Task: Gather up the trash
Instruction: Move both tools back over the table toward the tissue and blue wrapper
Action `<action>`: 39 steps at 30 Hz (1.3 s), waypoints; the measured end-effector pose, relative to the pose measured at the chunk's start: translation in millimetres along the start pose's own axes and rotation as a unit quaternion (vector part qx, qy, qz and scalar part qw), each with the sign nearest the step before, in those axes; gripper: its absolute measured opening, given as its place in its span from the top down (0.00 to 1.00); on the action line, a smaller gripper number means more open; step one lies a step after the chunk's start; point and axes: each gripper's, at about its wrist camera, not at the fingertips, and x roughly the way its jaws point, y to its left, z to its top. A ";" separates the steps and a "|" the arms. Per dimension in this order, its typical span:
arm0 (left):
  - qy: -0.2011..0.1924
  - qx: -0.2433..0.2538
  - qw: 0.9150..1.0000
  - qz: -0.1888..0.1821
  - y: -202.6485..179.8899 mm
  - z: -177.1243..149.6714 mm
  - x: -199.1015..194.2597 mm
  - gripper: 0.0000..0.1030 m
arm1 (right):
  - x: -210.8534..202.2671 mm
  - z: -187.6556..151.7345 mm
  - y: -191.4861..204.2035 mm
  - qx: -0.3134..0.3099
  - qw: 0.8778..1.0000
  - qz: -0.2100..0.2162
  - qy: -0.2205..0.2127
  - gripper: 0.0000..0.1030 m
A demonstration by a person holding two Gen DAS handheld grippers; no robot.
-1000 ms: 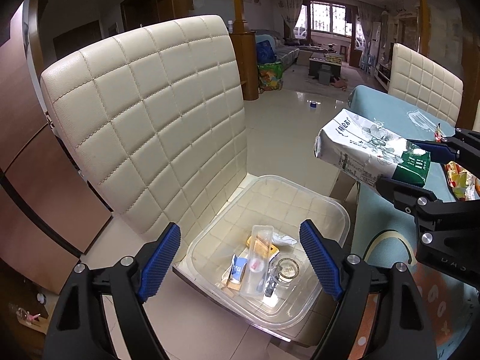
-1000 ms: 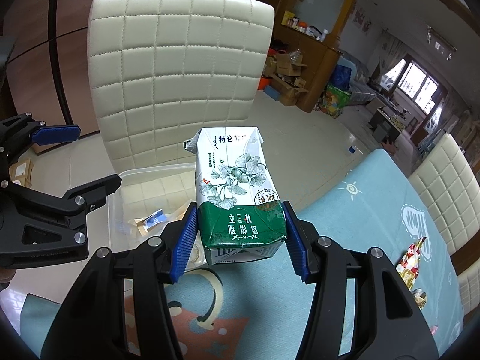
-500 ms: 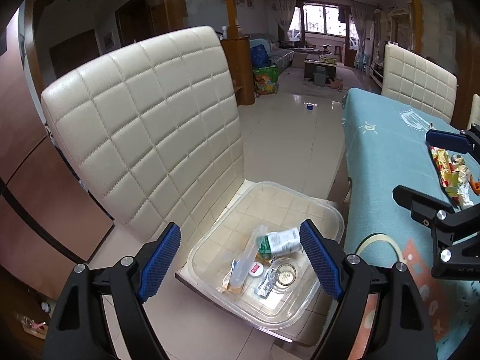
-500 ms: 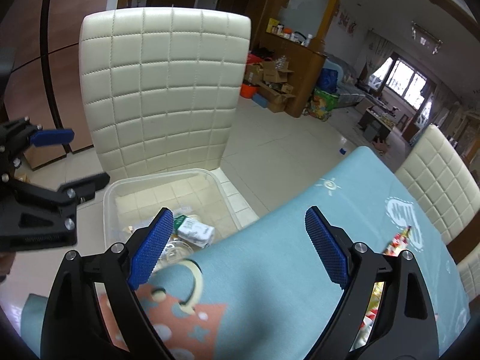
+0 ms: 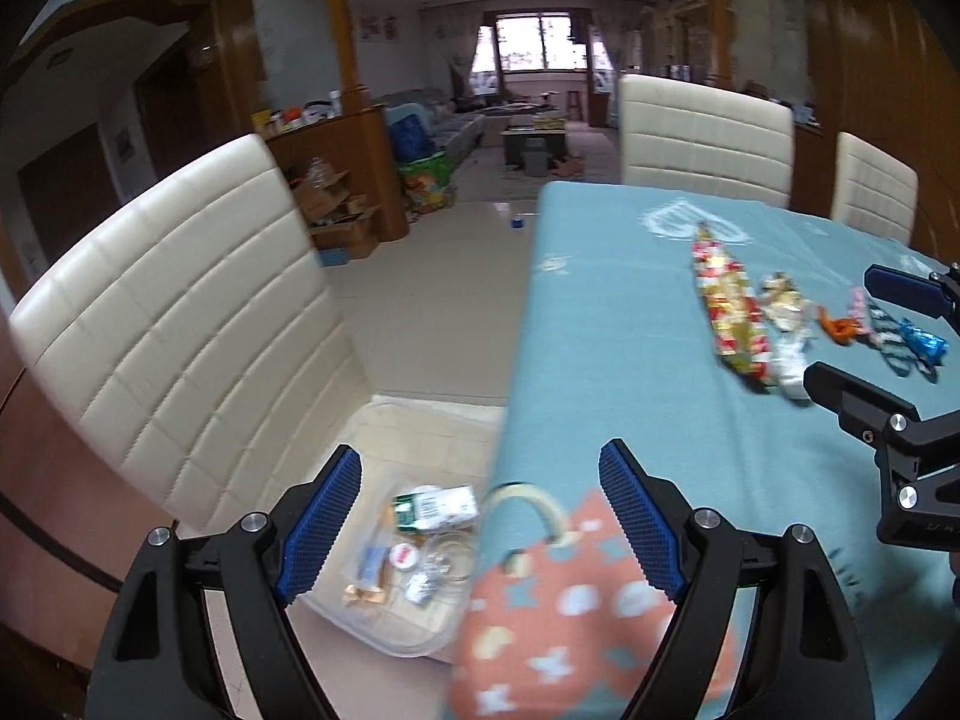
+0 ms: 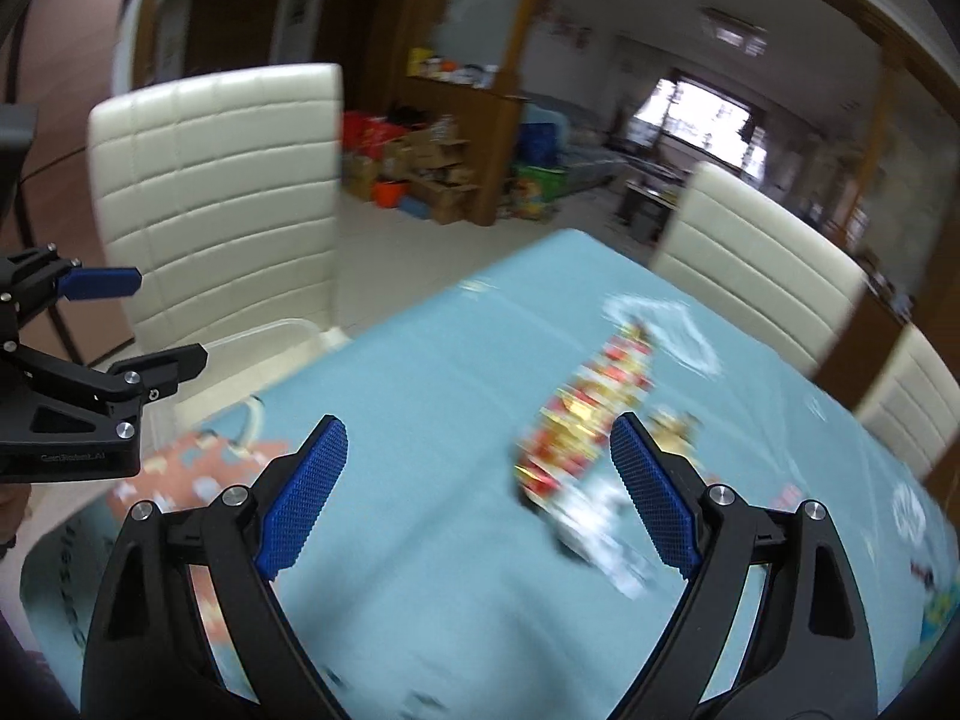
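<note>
The left gripper (image 5: 480,516) is held with its jaws spread wide and nothing between them, above the near edge of the table (image 5: 612,324) and the clear plastic bin (image 5: 420,420) that rests on the seat of a cream padded chair (image 5: 180,312). Inside the bin a green-and-white carton (image 5: 435,507) is seen lying on its side, together with a small round lid (image 5: 403,556), a glass jar (image 5: 447,552) and some crumpled wrappers (image 5: 366,570).

The right gripper (image 6: 474,492) is likewise spread open and empty, and is held over the blue tablecloth (image 6: 420,396). Just ahead of its right finger a long red-and-gold wrapper (image 6: 591,420) lies on the cloth, with a white crumpled wrapper (image 6: 600,534) touching its near end; both are blurred. In the left wrist view more small wrappers are seen beside these: an orange one (image 5: 840,329) and blue striped ones (image 5: 906,345), near the right gripper's fingers (image 5: 900,288). Two more cream chairs (image 5: 705,132) are set at the far side of the table.
</note>
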 end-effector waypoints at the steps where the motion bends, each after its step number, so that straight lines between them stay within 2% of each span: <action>1: 0.001 0.006 1.000 -0.012 -16.3 3.2 -3.2 0.23 | -9.6 -6.5 -12.7 0.011 1.000 -0.010 -0.004 0.15; 6: -0.003 0.040 0.998 -0.047 -77.9 3.0 -19.0 0.23 | -36.9 -34.5 -56.6 0.059 0.998 -0.021 -0.010 0.15; 11: 0.006 0.075 0.995 -0.068 -134.5 -2.8 -25.9 0.23 | -47.9 -65.8 -87.2 0.068 0.997 -0.042 0.001 0.15; 20: 0.020 0.097 0.992 -0.078 -192.7 9.8 -16.3 0.23 | -43.8 -104.3 -166.5 0.120 0.991 -0.051 0.020 0.13; 24: 0.028 0.088 0.993 -0.069 -197.5 19.3 0.0 0.23 | -27.3 -116.0 -197.1 0.138 0.987 -0.077 0.028 0.14; 28: 0.031 0.074 0.995 -0.067 -194.6 26.3 16.6 0.23 | -11.1 -124.7 -222.4 0.157 0.983 -0.088 0.039 0.25; 32: 0.042 0.070 0.995 -0.054 -191.8 31.6 36.8 0.23 | 5.6 -129.4 -243.1 0.167 0.980 -0.095 0.058 0.29; 39: 0.048 0.058 0.995 -0.067 -183.8 32.7 54.4 0.23 | 23.3 -142.5 -263.2 0.218 0.969 -0.056 0.098 0.27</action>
